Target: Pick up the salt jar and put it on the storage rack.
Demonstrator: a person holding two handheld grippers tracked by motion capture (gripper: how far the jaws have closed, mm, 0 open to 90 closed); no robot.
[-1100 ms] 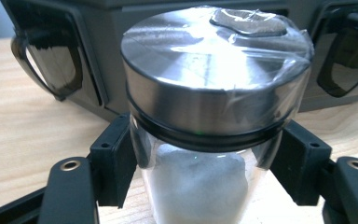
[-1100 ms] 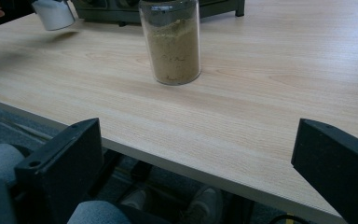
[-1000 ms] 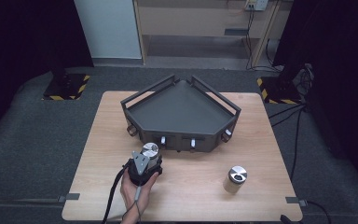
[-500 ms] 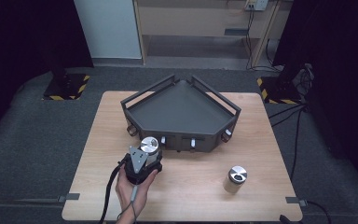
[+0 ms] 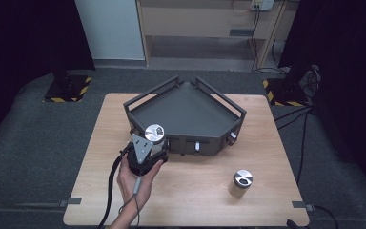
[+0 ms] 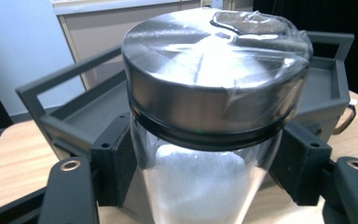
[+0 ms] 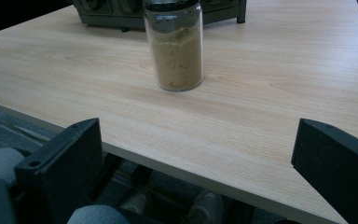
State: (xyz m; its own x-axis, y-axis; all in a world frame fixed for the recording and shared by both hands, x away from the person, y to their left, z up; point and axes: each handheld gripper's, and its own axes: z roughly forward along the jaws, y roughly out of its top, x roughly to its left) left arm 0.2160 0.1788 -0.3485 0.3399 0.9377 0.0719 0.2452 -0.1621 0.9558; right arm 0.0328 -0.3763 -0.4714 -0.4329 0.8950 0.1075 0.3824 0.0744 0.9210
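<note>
Gripping a clear glass jar (image 5: 155,138) with a silver metal lid, the left gripper (image 5: 145,155) sits near the front left part of a light wooden table (image 5: 267,143), held in the person's left hand (image 5: 136,183), which comes in from the bottom edge of the high view. In the left gripper view the two black jaws are closed against the jar's glass sides just under the lid, one on each side, and the jar (image 6: 209,140) stands upright between them, with white powder visible inside and a wrinkled clear film over the lid top. A grey three-cornered plate tops this gripper, and a black cable trails from it toward the table's front edge. Just beyond the jar stands a dark grey corner-shaped tray (image 5: 186,112) with raised rail sides, set in the middle of the table; its flat floor is bare, and small knobs show along its front wall. In the high view the held jar overlaps the tray's front left corner; whether it touches cannot be told. A second jar (image 5: 240,183), also silver-lidded, stands alone on the table's front right area, well apart from the gripper. The right gripper (image 7: 196,158) is seen in its own view, low at the table's near edge, its jaws spread wide apart with nothing between them. Ahead of it that second jar (image 7: 173,46) stands upright on the wood, holding tan-brown powder.
</note>
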